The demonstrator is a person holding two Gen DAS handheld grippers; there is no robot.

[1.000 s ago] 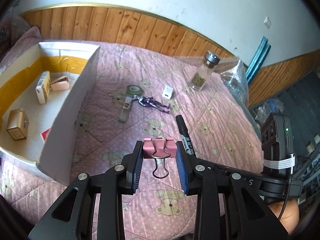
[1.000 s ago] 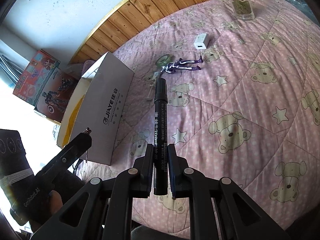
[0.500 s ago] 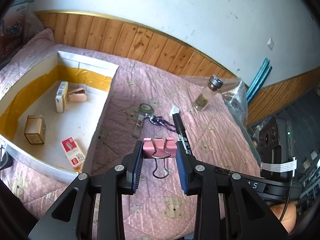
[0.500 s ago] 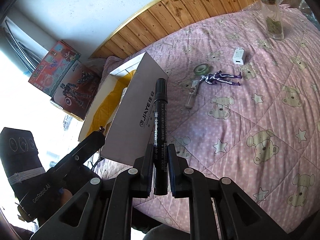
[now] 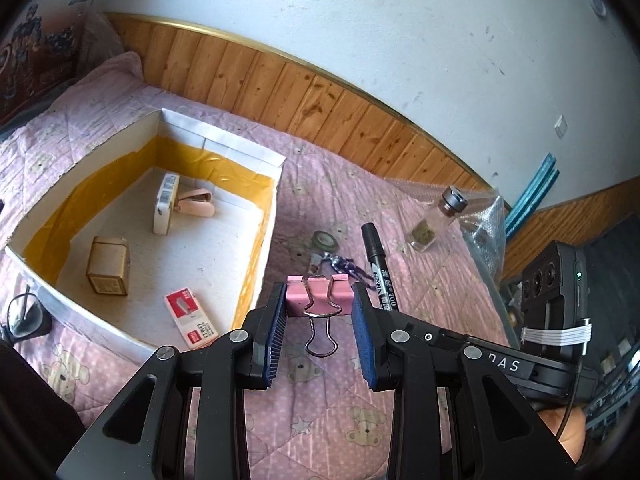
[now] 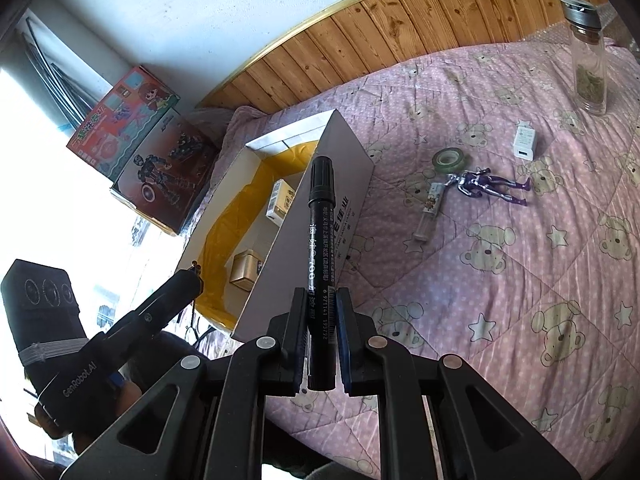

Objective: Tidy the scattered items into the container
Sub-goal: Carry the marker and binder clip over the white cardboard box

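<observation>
Both hands had lifted and swung toward the container (image 5: 276, 200), the open white box with yellow-taped inner walls that sat on the bed (image 5: 420, 264) near its left edge. The left tool (image 5: 319, 308) was clamped on a pink binder clip (image 5: 319, 294), its blue pads pressing the clip's two ends and the wire handle hanging down between them. The right tool (image 6: 322, 344) was fully closed on a black marker (image 6: 320, 248), which stuck out forward along the fingers, cap end pointing at the box.

Set against the frames a second before, the box had slid from the left margin of the left wrist view toward the middle, and more of its floor showed: a red-and-white packet (image 5: 191, 317) near the front wall (hidden earlier) joined the small brown carton (image 5: 108, 266), the white pack (image 5: 166, 204) and the pinkish stapler-like thing (image 5: 198, 204). In the right wrist view the marker's tip, which had lain over bare quilt, now overlapped the box's near wall, and the interior had come into sight. Neither grip had altered.

By my reading, both loads were nearly at the drop point but not yet over the opening; the clip looked just short of the box's right wall. Still scattered mid-bed were the tape roll (image 6: 450, 158), the purple figure (image 6: 486, 184), a small tube (image 6: 430, 210), the white charger (image 6: 525, 143) and the glass jar (image 6: 588, 52) toward the far right corner.
</observation>
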